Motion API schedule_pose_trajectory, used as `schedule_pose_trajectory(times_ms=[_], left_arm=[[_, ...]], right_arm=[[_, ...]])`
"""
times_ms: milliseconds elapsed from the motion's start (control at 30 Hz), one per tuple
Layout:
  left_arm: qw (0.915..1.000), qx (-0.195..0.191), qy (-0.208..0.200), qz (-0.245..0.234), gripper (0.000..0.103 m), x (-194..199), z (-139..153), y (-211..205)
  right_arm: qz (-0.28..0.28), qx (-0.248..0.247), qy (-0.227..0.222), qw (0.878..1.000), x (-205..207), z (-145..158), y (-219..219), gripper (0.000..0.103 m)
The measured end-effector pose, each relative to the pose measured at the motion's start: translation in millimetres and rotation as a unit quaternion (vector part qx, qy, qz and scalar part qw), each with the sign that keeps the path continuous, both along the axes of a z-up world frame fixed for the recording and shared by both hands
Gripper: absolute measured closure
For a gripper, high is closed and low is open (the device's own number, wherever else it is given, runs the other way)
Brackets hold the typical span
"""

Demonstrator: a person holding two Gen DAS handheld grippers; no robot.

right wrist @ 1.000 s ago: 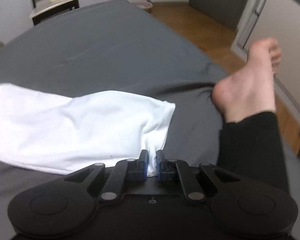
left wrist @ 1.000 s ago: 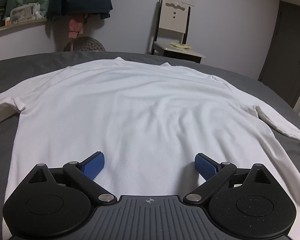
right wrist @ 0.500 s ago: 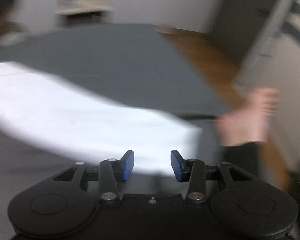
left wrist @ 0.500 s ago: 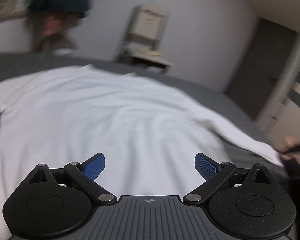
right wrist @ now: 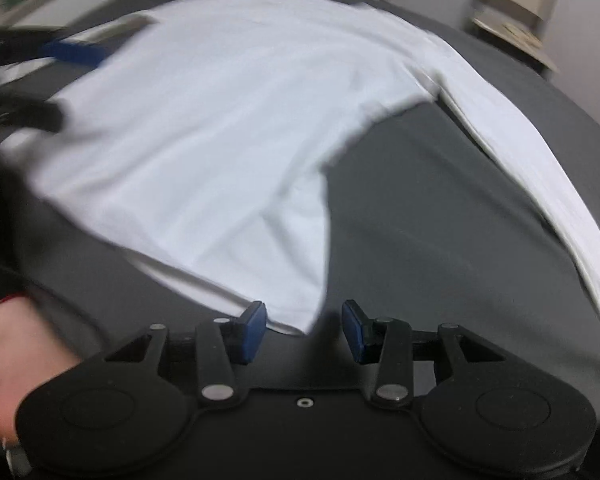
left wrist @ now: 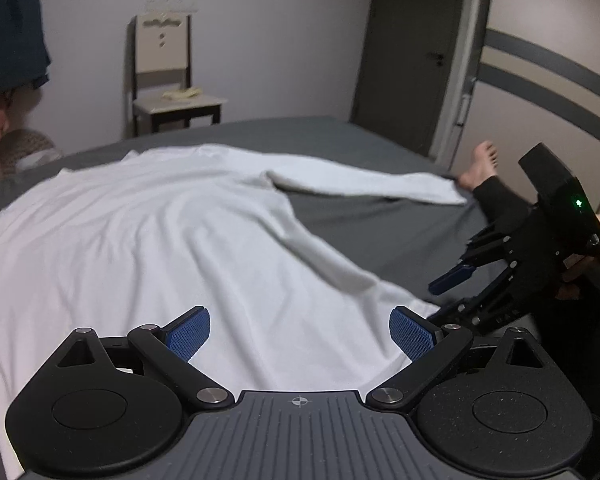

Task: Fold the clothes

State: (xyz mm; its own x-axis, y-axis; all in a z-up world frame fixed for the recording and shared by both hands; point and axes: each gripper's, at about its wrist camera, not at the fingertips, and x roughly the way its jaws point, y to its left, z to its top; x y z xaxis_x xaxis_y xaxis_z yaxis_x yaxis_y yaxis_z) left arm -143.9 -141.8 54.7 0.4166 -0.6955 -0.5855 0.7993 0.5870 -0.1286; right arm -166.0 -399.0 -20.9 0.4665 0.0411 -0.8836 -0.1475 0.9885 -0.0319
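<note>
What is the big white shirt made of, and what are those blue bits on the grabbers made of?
The white shirt looks like soft knit cloth, maybe cotton: matte, with gentle ripples where it lies on the grey bedsheet. The blue pads on the left gripper look like rubber or soft plastic: a fine grid pattern shows on them, probably for grip. I can't be sure from looks alone.

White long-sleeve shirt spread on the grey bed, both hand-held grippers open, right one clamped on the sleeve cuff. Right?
Not quite. The right hand-held gripper holds nothing: its jaws have just been opening and stand apart at the hem corner of the white shirt, as the right wrist view shows. The shirt does lie on the grey bed, and the left hand-held gripper is open.
</note>
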Motion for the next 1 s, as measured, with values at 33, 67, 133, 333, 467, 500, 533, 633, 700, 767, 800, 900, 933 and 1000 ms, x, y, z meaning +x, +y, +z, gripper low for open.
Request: schedule_pose_trajectory(times_ms=[33, 67, 133, 333, 467, 500, 533, 633, 700, 767, 800, 900, 933, 1000], left_arm=[[0.9999, -0.005, 0.008, 0.007, 0.006, 3, -2, 1], [0.9997, -0.008, 0.017, 0.015, 0.006, 6, -5, 2], [0.9987, -0.012, 0.035, 0.036, 0.006, 15, -13, 5], [0.9918, 0.002, 0.065, 0.11, 0.006, 37, -29, 17], [0.9903, -0.007, 0.063, 0.124, 0.006, 43, -18, 37], [0.9905, 0.0, 0.061, 0.123, 0.006, 46, -17, 39], [0.9906, 0.009, 0.06, 0.122, 0.006, 49, -15, 41], [0.9915, 0.038, 0.068, 0.104, 0.006, 56, -5, 47], [0.9929, 0.063, 0.069, 0.074, 0.006, 56, 6, 51], [0.9931, 0.096, 0.051, 0.044, 0.006, 51, 17, 57], [0.9923, 0.114, 0.038, 0.03, 0.006, 47, 22, 60], [0.9853, 0.165, 0.044, 0.002, 0.006, 47, 30, 67], [0.982, 0.182, 0.051, -0.006, 0.006, 48, 33, 69], [0.9734, 0.214, 0.079, 0.022, 0.006, 62, 27, 72]], right_arm=[[-0.018, 0.027, 0.0, 0.999, -1, -4, -6, 0.063], [-0.038, 0.061, -0.002, 0.997, 1, -6, -11, 0.063], [-0.039, 0.072, -0.01, 0.997, 0, -12, -15, 0.063], [-0.025, 0.096, -0.027, 0.995, -15, 5, -7, 0.097], [-0.03, 0.093, -0.012, 0.995, -33, 20, -4, 0.097], [-0.032, 0.091, -0.004, 0.995, -35, 19, -5, 0.097], [-0.035, 0.089, 0.004, 0.995, -37, 17, -5, 0.097], [-0.059, 0.078, 0.022, 0.995, -35, 9, -7, 0.096], [-0.08, 0.074, 0.031, 0.994, -32, 5, -10, 0.087], [-0.081, 0.07, 0.022, 0.994, -34, 10, -10, 0.051], [-0.067, 0.058, 0.004, 0.996, -38, 17, -6, 0.046], [-0.02, 0.032, -0.045, 0.998, -47, 35, 8, 0.046], [0.0, 0.029, -0.057, 0.998, -49, 39, 13, 0.05], [-0.008, 0.052, -0.039, 0.998, -37, 33, 20, 0.063]])
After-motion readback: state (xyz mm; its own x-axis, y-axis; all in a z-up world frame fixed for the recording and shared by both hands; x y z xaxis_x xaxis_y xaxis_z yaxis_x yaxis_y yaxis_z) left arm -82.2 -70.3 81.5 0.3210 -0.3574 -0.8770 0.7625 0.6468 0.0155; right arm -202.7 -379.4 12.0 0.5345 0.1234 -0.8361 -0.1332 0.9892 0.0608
